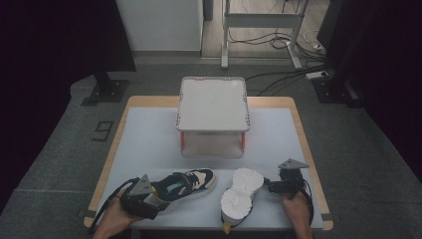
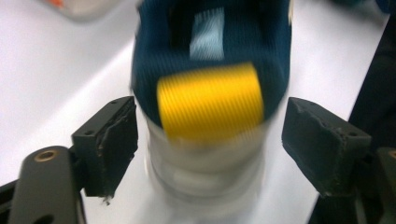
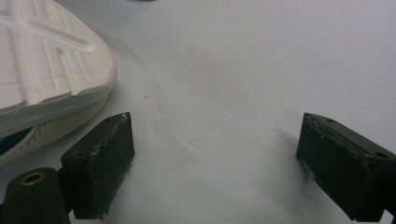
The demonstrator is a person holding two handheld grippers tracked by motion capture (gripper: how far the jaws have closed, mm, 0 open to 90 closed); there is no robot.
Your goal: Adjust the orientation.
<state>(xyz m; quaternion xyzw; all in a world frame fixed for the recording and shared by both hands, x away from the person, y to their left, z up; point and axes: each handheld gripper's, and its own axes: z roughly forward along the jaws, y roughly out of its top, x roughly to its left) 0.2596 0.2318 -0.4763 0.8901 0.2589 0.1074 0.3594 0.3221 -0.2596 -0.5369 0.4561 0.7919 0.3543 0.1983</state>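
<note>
While both tools gape wide, left tool (image 1: 158,198) straddling the upright shoe's (image 1: 191,182) heel ungripped, right tool (image 1: 271,186) empty beside the overturned shoe (image 1: 241,194), nothing's on the rack (image 1: 213,102) yet.

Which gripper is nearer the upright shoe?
Left. The left gripper has its open jaws around the upright shoe's heel; the right gripper sits beyond the flipped shoe.

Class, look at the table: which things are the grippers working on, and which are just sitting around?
In use: upright shoe, between the open left gripper jaws; overturned shoe, beside the open right gripper.

Lying about: white rack; floor cables.
</note>
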